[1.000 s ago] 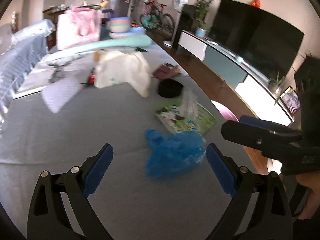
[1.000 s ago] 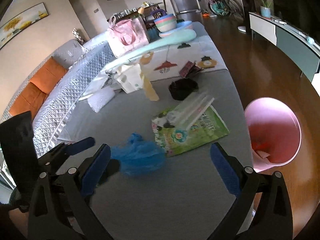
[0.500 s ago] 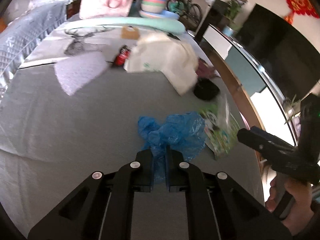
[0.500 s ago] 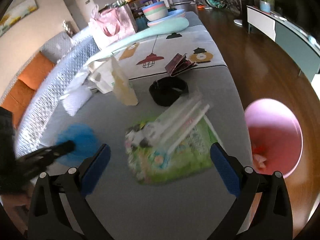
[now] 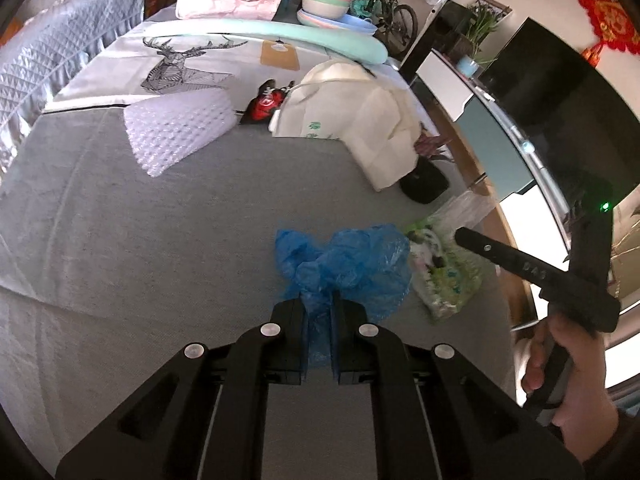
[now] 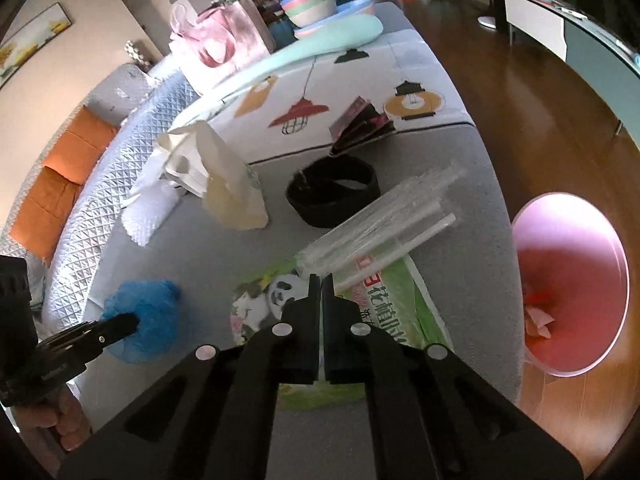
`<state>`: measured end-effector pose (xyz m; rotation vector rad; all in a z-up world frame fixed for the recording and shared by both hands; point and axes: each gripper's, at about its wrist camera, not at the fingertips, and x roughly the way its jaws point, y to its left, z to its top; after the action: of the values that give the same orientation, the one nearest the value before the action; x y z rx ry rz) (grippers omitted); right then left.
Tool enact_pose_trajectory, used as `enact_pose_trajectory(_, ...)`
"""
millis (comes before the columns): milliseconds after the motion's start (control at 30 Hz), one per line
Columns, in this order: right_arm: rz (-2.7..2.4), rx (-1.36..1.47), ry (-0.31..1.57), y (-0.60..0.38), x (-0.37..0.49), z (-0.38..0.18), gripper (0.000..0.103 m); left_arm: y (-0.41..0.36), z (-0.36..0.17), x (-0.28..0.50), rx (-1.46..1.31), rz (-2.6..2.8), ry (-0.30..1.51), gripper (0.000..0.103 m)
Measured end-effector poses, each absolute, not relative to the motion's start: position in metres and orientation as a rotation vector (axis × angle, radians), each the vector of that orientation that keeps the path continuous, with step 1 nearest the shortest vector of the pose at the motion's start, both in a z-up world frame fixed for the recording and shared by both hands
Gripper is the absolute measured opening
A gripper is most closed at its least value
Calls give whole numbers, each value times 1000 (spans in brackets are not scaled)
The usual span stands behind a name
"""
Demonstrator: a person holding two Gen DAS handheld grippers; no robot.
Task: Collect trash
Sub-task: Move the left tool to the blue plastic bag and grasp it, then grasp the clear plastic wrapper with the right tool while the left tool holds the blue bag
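The left gripper (image 5: 317, 308) is clamped on the blue bag (image 5: 346, 266), pinching a gathered fold at its near end. The bag lies on the grey couch (image 5: 168, 224), near the front edge.

The right gripper (image 6: 321, 285) has its jaws together on the corner of a clear sleeve (image 6: 380, 216), which lies across the green pack (image 6: 348, 300) by the same front edge. Whether the pack itself is caught cannot be told.

The pink bin (image 6: 572, 292) stands on the floor just beyond the front edge, on the right side, and already holds scraps.

Assessment: 2 items are gripped; transfer to the bin is the step in hand.

Recommendation: lift both straight up before swinging right. The bag is thin and may tear or slip from a small pinch, so carry it slowly. Release only once over the bin mouth, 1 item at a time.
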<state>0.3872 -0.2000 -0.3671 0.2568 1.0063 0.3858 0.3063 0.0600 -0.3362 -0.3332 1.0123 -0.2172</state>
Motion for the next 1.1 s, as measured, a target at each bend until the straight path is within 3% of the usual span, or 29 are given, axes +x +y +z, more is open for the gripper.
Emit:
enact_pose_trajectory(667, 569, 237, 784, -192, 360, -287, 1, 7, -262, 270, -134, -213, 896, 8)
enact_pose_trajectory(1100, 675, 345, 664, -241, 346, -255, 1, -41, -235, 257, -29, -204, 882, 7)
